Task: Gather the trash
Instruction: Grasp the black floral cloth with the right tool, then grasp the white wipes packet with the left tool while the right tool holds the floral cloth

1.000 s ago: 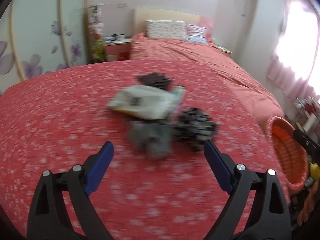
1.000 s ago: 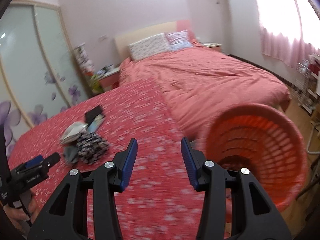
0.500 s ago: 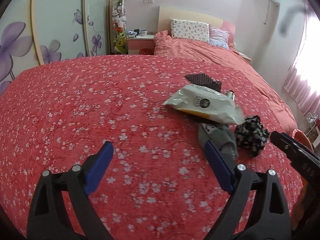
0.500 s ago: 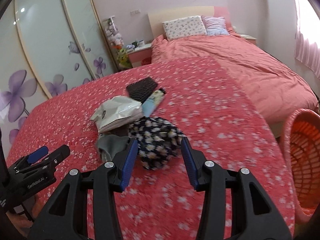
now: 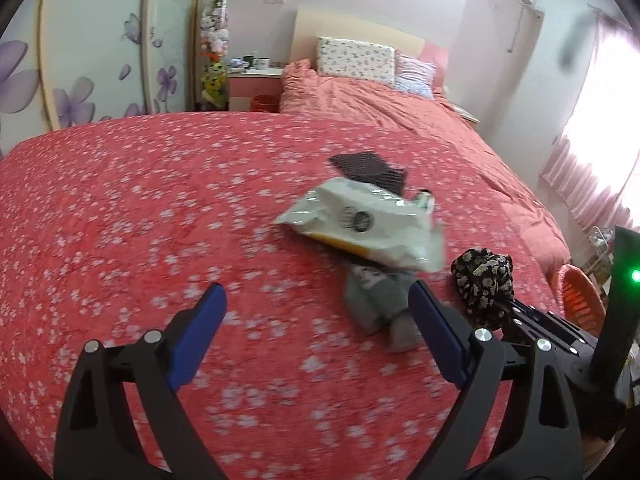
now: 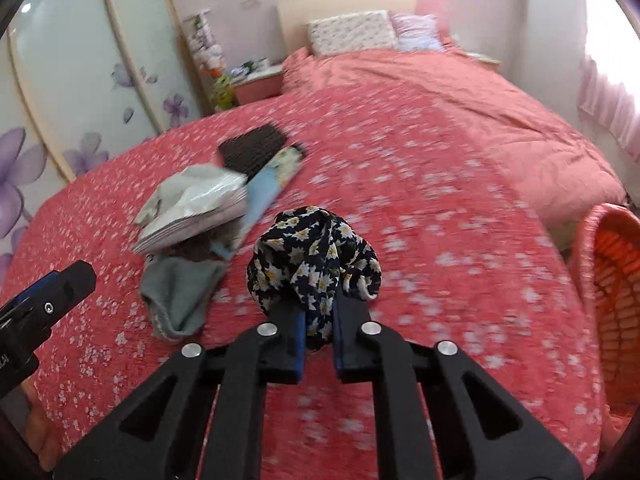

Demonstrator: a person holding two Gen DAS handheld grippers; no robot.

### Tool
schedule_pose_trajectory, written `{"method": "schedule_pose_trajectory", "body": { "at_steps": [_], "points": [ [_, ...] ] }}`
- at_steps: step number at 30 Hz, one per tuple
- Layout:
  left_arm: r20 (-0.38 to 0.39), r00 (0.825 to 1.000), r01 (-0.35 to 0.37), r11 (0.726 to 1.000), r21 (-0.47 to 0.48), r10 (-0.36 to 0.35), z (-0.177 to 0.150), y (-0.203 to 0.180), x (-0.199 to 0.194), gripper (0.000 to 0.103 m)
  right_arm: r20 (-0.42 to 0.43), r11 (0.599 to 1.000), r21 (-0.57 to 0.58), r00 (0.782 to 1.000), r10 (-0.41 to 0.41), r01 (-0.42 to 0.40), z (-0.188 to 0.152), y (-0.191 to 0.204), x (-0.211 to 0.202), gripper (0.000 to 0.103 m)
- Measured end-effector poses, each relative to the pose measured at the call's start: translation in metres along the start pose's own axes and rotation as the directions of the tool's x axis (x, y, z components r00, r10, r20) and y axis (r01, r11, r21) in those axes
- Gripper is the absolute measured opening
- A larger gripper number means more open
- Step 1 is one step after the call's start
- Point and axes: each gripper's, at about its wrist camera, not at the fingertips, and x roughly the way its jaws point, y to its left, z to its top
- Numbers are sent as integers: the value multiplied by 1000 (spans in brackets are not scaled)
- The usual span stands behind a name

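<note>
Two pillows (image 5: pixel 356 62) at the headboard — nightstand (image 5: pixel 254 84), seemingly cluttered.

Each camera sits just behind its own tool and looks forward and downward along the fingers over the bed (image 5: pixel 120 208). The left view has its tool (image 5: pixel 316 324) low in frame, facing the headboard (image 5: pixel 360 30), close above the cover. The right view, beside it, looks the same way past its tool (image 6: pixel 319 330). Both share the floral cloth (image 6: pixel 316 256), wrapper (image 5: pixel 360 224), sock (image 6: pixel 180 292) and basket (image 6: pixel 612 280); each also catches the other tool.
</note>
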Motion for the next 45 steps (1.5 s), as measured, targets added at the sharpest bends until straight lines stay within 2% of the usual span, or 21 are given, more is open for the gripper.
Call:
{"method": "schedule_pose_trajectory", "body": {
  "at_steps": [6, 10, 13, 15, 18, 25, 28, 32, 34, 37, 43, 45],
  "points": [
    [2, 1000, 7, 999, 48, -7, 7, -42, 8, 90, 18, 996, 93, 1000, -8, 6, 0, -37, -17, 9],
    [5, 998, -55, 994, 89, 55, 11, -65, 25, 90, 9, 992, 125, 1000, -1, 0, -1, -49, -18, 9],
    [-10, 995, -102, 992, 79, 103, 16, -68, 39, 82, 8, 991, 134, 1000, 0, -1, -2, -54, -18, 9],
    [-29, 993, -116, 992, 51, 117, 20, -59, 45, 73, 10, 991, 132, 1000, -1, 0, -2, -55, -18, 9],
    [-36, 991, -131, 991, 28, 132, 23, -44, 47, 70, 13, 991, 133, 1000, 2, -3, -3, -58, -18, 9],
    [-46, 980, -193, 981, -25, 191, 25, 1, 40, 70, 17, 992, 123, 1000, 3, -5, -4, -57, -19, 9],
    [-48, 968, -250, 967, -45, 247, 28, 23, 39, 70, 19, 994, 106, 1000, 0, -2, -4, -52, -19, 9],
    [-77, 955, -292, 953, -87, 286, 34, 51, 44, 70, 18, 995, 97, 1000, -2, 0, -5, -50, -18, 9],
    [-75, 969, -243, 961, -131, 235, 34, 63, 40, 69, 20, 996, 92, 1000, -3, 1, -5, -51, -19, 9],
    [-41, 985, -172, 972, -163, 167, 33, 67, 27, 76, 22, 997, 81, 1000, -6, 5, -5, -49, -20, 9],
    [31, 995, -89, 987, -132, 94, 29, 44, 9, 77, 19, 998, 62, 1000, -5, 4, -5, -46, -19, 9],
    [52, 996, -67, 990, -122, 74, 33, 36, 8, 82, 19, 998, 59, 1000, -5, 4, -5, -47, -19, 9]
  ]
}}
